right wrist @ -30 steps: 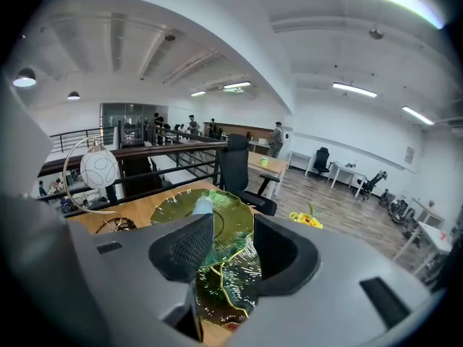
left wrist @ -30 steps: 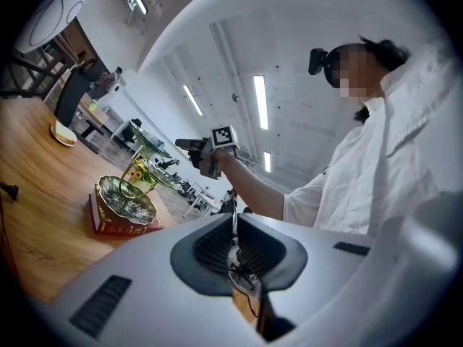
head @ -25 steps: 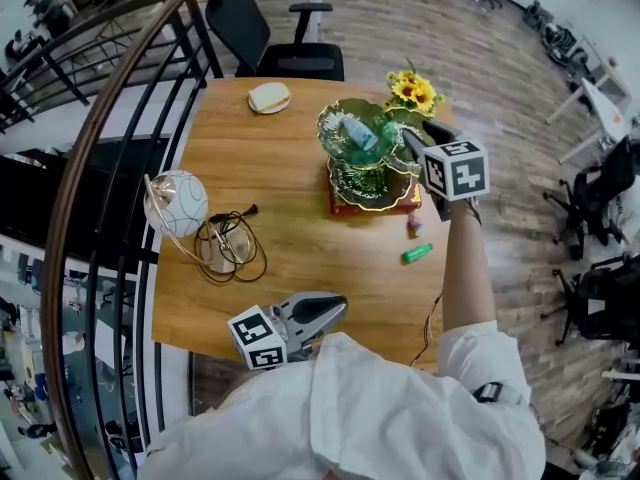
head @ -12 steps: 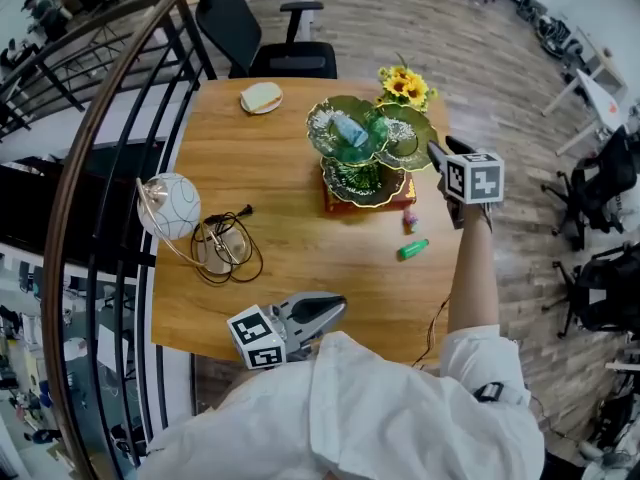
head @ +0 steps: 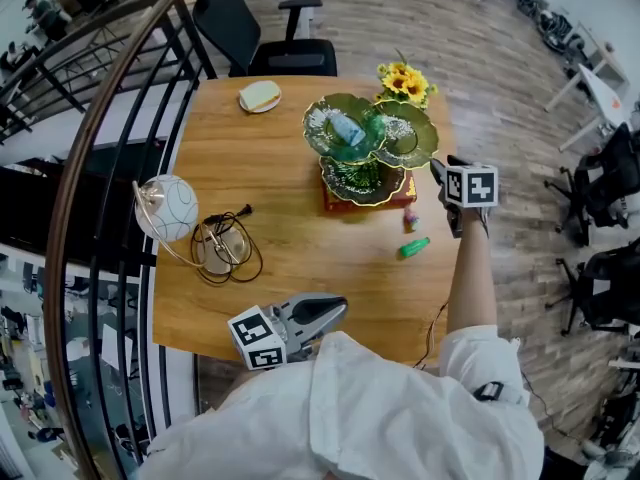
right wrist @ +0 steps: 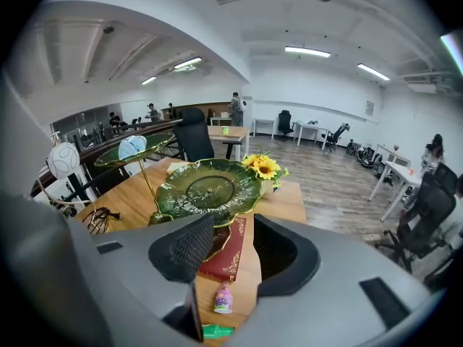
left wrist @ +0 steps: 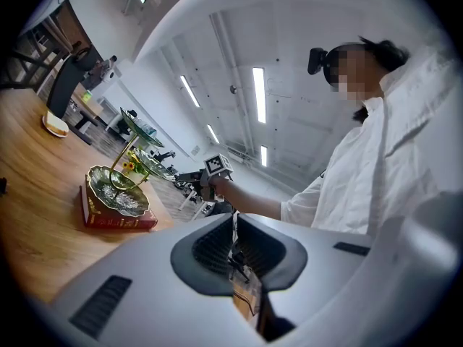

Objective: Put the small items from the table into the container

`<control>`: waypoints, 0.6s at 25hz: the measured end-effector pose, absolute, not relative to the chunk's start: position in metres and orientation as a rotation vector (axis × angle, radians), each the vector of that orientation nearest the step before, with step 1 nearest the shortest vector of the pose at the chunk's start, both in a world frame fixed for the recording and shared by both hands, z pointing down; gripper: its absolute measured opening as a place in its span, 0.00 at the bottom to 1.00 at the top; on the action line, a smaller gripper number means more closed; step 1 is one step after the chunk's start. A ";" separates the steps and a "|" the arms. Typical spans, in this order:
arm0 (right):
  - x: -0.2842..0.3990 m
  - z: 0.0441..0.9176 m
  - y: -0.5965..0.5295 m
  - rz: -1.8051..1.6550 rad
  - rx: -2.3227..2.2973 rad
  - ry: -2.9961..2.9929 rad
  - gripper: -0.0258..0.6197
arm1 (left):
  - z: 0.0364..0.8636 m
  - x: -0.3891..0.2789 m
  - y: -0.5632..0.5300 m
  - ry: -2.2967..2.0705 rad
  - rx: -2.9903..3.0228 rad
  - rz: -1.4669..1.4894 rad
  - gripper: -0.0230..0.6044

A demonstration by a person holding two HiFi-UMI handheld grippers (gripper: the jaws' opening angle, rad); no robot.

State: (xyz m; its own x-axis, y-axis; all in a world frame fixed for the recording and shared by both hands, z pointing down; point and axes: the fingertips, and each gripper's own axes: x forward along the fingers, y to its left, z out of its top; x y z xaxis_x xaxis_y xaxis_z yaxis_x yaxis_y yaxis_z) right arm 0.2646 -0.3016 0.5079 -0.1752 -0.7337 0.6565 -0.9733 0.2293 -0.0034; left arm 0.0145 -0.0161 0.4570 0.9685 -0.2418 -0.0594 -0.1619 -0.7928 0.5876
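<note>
A small pink bottle and a green tube lie on the wooden table, just right of the green tiered dish stand. The stand rests on a red book. A light blue item lies in its top dish. My right gripper hovers open and empty at the table's right edge, beside the stand. Its view shows the pink bottle and green tube below its jaws. My left gripper is shut, held low at the near table edge.
A round white lamp and a tangled black cable sit at the table's left. A plate with bread and sunflowers stand at the far side. A black chair is behind the table, a railing to the left.
My right gripper has drawn back from over the dish stand, rightward to the table's edge. The left gripper has stayed put.
</note>
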 end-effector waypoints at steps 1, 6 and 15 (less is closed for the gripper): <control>0.266 0.514 -0.300 0.607 1.560 -1.969 0.31 | 0.457 0.015 -0.016 -0.285 2.502 -0.173 0.05; 0.275 0.546 -0.294 0.696 1.544 -1.928 0.31 | 0.458 0.017 -0.017 -0.288 2.499 -0.167 0.05; 0.274 0.624 -0.277 0.859 1.447 -1.823 0.31 | 0.461 0.014 -0.020 -0.304 2.493 -0.154 0.05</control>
State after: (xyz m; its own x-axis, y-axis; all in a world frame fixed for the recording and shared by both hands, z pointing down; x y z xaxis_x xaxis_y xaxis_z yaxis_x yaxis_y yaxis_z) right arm 0.2743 -0.2770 0.6236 -0.1809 -0.5544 0.8123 -0.9794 0.1769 -0.0974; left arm 0.0143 -0.0205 0.4612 0.9668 -0.2525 -0.0389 -0.1810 -0.7845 0.5931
